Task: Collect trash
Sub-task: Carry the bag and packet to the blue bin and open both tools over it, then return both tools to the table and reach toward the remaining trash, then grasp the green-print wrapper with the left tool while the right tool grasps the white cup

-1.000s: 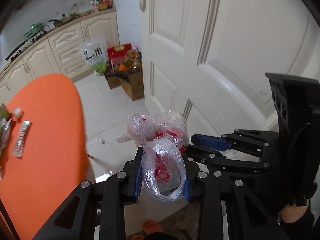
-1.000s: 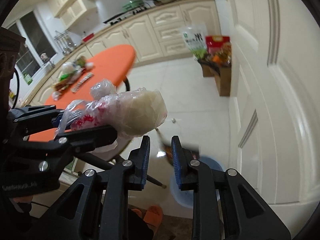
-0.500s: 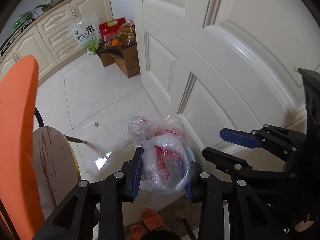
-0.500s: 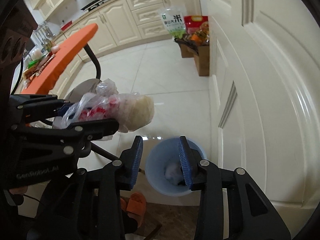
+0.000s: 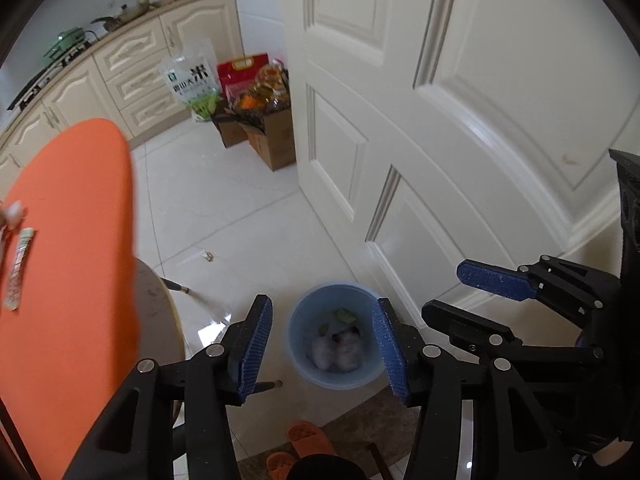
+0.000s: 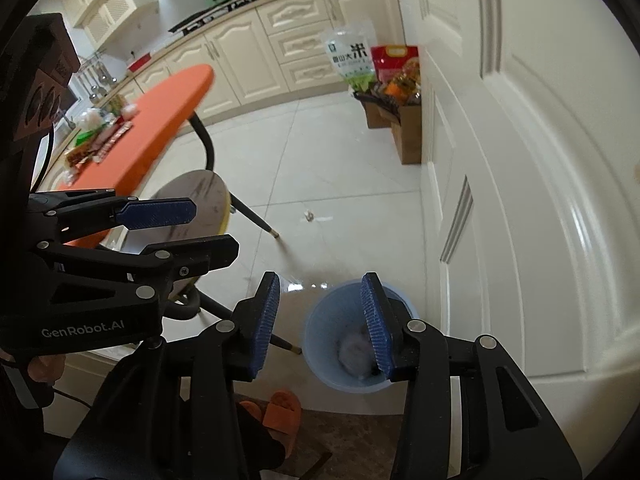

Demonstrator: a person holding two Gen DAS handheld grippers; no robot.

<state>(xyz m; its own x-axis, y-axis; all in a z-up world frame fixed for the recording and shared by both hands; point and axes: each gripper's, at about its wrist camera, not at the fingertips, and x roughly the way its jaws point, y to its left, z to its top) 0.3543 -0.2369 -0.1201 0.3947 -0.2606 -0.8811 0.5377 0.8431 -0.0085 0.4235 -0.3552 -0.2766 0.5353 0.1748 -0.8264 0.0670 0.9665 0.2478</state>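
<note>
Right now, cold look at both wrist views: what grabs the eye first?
The blue trash bin on the white floor by the door, framed between the left gripper as its empty jaws open, with a crumpled plastic bag lying inside. Next, the bright orange table at left, wrappers on it. The right gripper, jaws opening and empty, hangs over the bin too.

A round pale-blue bin stands upright on the white tiled floor, close beside the door. Inside lies a crumpled clear plastic bag, whitish and blurred, with what may be a green scrap behind it. More wrappers lie scattered on the orange bench.
</note>
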